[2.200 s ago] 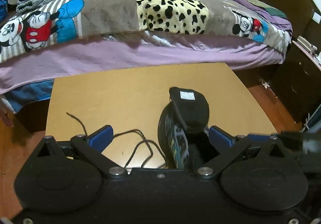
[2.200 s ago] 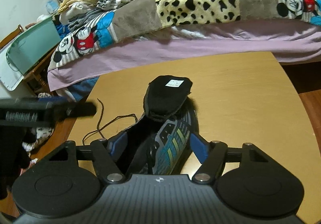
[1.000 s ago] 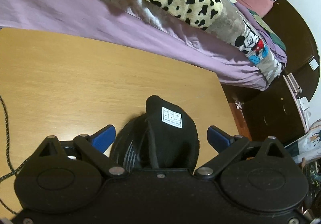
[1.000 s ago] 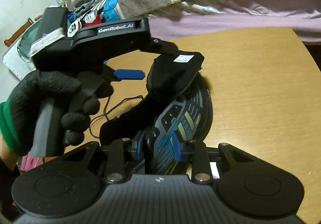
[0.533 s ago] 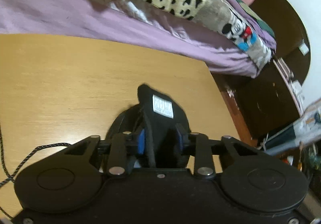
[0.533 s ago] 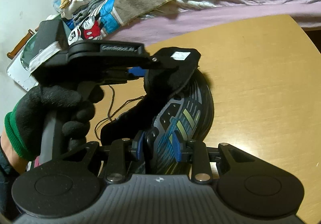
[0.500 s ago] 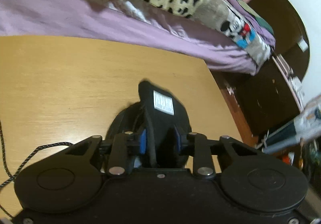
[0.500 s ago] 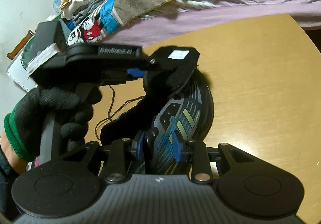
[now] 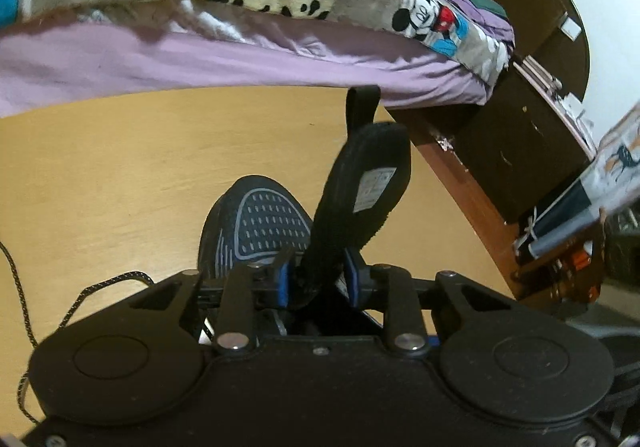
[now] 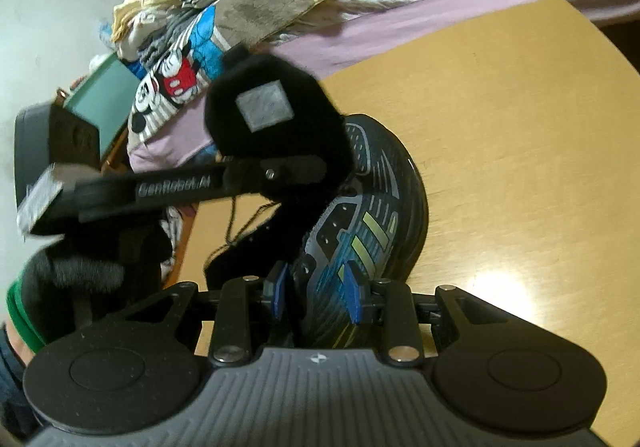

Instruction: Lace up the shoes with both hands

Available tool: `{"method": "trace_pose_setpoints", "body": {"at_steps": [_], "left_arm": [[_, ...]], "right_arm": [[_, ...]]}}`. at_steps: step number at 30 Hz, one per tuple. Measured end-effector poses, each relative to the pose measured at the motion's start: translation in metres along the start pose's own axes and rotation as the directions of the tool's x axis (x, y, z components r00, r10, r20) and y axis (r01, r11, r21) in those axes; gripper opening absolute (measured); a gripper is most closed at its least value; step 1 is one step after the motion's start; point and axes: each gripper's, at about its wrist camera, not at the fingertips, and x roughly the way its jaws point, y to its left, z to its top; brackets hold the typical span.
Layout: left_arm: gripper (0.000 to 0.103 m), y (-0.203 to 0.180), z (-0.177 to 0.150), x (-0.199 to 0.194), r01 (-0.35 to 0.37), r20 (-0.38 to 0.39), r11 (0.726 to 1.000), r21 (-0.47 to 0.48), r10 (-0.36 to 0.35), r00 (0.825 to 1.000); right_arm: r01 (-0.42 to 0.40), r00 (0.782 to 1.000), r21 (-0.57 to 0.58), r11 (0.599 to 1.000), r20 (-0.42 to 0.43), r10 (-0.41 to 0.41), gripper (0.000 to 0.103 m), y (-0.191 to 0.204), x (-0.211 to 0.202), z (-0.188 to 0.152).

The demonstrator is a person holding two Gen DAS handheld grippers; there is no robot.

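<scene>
Black tongue [image 9: 360,199] pinched by left hand-held gripper [image 9: 316,283].

Both hand-held grippers [image 9: 316,281] [image 10: 316,293] clamped

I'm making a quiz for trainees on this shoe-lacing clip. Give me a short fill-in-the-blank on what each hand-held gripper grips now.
The left hand-held gripper is shut on the shoe's ____.
The right hand-held gripper is shut on the shoe's ____ wall.
The shoe rests on a ____ table.
The black lace lies ____ on the table.

Missing words: tongue; side; wooden; loose
</scene>
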Motion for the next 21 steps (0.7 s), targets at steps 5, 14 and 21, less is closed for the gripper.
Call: {"method": "trace_pose_setpoints", "body": {"at_steps": [5,14,21], "left_arm": [[0.024,-0.008,-0.004,-0.009,-0.015,-0.004,0.998,0.054,0.016,1.0],[0.028,-0.031,-0.023,-0.019,-0.049,-0.04,0.979,0.2,0.058,0.998],[0.033,-0.037,-0.035,-0.02,-0.059,-0.081,0.96,0.273,0.085,0.993]], "right_arm": [[-0.05,0.999,0.064,0.997,0.018,0.049,0.031,-0.009,-0.008,0.003],[-0.093,0.99,0.191,0.977,0.118,0.071,0.031,-0.031,-0.029,0.008],[-0.14,0.97,0.31,0.941,0.232,0.068,0.031,-0.048,-0.037,0.013]]}}
